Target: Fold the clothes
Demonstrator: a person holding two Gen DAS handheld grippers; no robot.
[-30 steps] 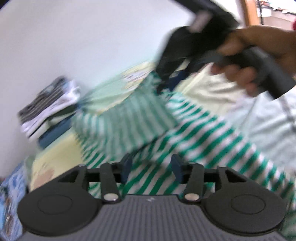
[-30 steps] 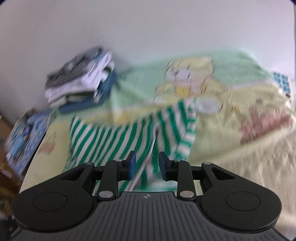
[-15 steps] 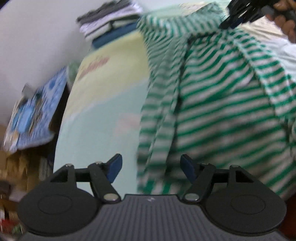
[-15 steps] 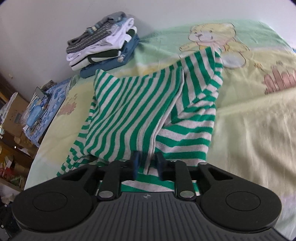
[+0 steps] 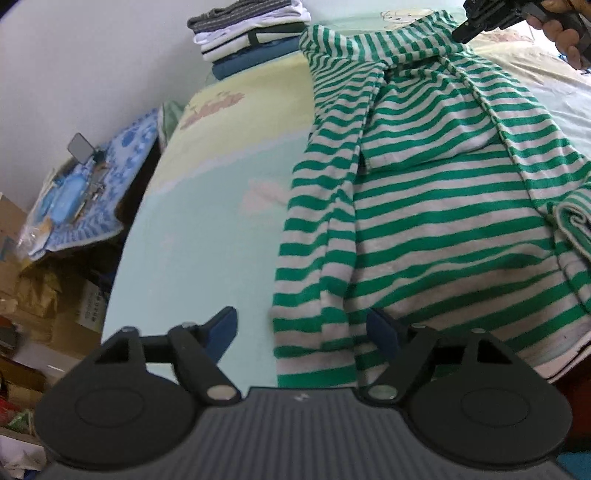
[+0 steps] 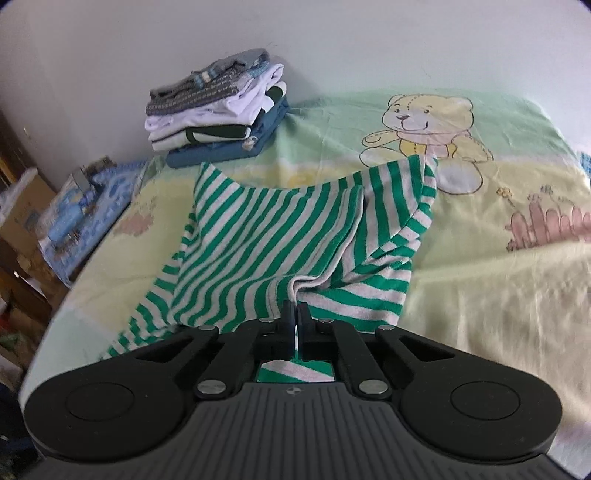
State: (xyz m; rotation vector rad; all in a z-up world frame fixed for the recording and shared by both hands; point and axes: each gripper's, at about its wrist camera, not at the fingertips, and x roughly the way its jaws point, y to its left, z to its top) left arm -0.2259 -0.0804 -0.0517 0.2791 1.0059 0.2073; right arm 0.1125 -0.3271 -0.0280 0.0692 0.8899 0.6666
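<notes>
In the left wrist view, far off to the left of the left gripper (image 5: pixel 301 334) a blue patterned cloth (image 5: pixel 92 192) drapes over a low stand with boxes under it. Straight ahead of the left finger (image 5: pixel 221 328) lies bare pale bedsheet (image 5: pixel 207 206). Ahead and well beyond, against the wall, sits a stack of folded clothes (image 5: pixel 251 33). The jaws stand wide apart; they have just eased in a little after opening, and they grip nothing — the hem edge of the striped shirt (image 5: pixel 424 206) lies on the sheet between them, nearer the right finger, with no pad pressing on it. From there the shirt, green and white, spreads ahead and to the right across the bed, one sleeve folded in along its left side. At its far right corner the right gripper (image 5: pixel 465 29) comes in from above, a hand (image 5: pixel 565 33) wrapped round its handle.

In the right wrist view, the blue cloth (image 6: pixel 85 214) is off to the left, the stack (image 6: pixel 218 110) ahead and left near the wall. The right gripper (image 6: pixel 293 314) has just closed — its jaws are pinched tight on a bunched fold of the shirt (image 6: pixel 280 236), which fans out ahead of the fingertips. Beyond and to the right, a teddy bear print (image 6: pixel 424 129) shows on the sheet (image 6: pixel 498 295)
</notes>
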